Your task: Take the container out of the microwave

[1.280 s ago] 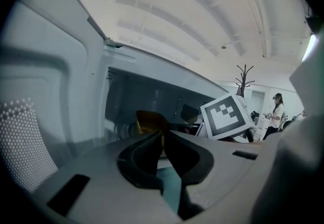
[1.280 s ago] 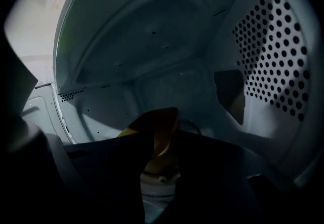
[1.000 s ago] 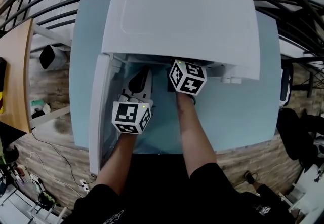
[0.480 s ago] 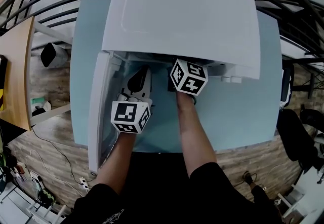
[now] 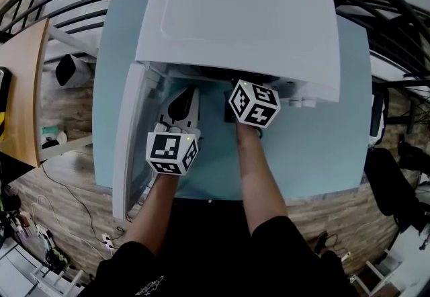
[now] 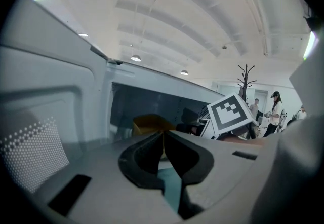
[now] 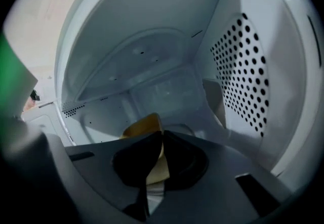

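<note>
The white microwave (image 5: pixel 242 20) stands on a light blue table, its door (image 5: pixel 127 148) swung open to the left. Inside the cavity sits a yellow-tan container (image 7: pixel 144 125). My right gripper (image 7: pixel 162 136) reaches into the cavity; its jaws have just been closing and now pinch the container's near rim. In the head view only its marker cube (image 5: pixel 253 102) shows at the opening. My left gripper (image 6: pixel 163 136) hovers shut and empty in front of the opening, beside the door. Past its tips I see the container (image 6: pixel 148 122) and the right gripper's cube (image 6: pixel 232 114).
A perforated wall (image 7: pixel 243 71) bounds the cavity on the right, close to my right gripper. The table (image 5: pixel 316 148) extends right of the microwave. Wooden floor with cables (image 5: pixel 60 222) lies to the left. People and a coat stand (image 6: pixel 246 86) are far behind.
Both marker cubes stay almost where they were. The right gripper's jaws are hidden under the microwave top in the head view.
</note>
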The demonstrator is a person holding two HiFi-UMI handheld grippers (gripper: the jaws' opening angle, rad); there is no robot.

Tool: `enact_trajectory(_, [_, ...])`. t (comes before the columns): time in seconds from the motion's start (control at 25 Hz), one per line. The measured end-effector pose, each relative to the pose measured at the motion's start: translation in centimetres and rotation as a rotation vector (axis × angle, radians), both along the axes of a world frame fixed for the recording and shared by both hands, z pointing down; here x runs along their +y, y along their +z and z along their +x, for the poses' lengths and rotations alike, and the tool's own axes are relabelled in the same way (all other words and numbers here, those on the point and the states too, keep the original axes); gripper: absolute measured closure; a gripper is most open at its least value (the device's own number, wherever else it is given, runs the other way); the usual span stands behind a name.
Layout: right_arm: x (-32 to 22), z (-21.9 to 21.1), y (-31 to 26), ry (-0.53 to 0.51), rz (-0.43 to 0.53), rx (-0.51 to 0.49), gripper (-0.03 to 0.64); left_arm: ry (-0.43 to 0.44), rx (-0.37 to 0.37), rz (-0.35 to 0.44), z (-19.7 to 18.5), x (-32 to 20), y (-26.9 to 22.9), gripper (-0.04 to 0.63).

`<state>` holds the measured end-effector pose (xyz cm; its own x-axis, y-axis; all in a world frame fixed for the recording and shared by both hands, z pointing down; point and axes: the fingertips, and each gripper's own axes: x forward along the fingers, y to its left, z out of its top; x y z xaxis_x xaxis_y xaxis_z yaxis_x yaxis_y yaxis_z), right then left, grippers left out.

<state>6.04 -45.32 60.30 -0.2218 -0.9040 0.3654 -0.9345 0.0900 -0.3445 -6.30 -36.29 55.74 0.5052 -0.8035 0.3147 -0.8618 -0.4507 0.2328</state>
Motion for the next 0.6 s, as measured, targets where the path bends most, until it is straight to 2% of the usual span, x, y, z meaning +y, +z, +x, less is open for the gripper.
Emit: enact_trajectory(0.6, [4.9,0.7,-2.6,-0.081,0.014,-0.045,0.597,-0.033,-0.016,0.022,0.8,3.6,-2.3,0.588])
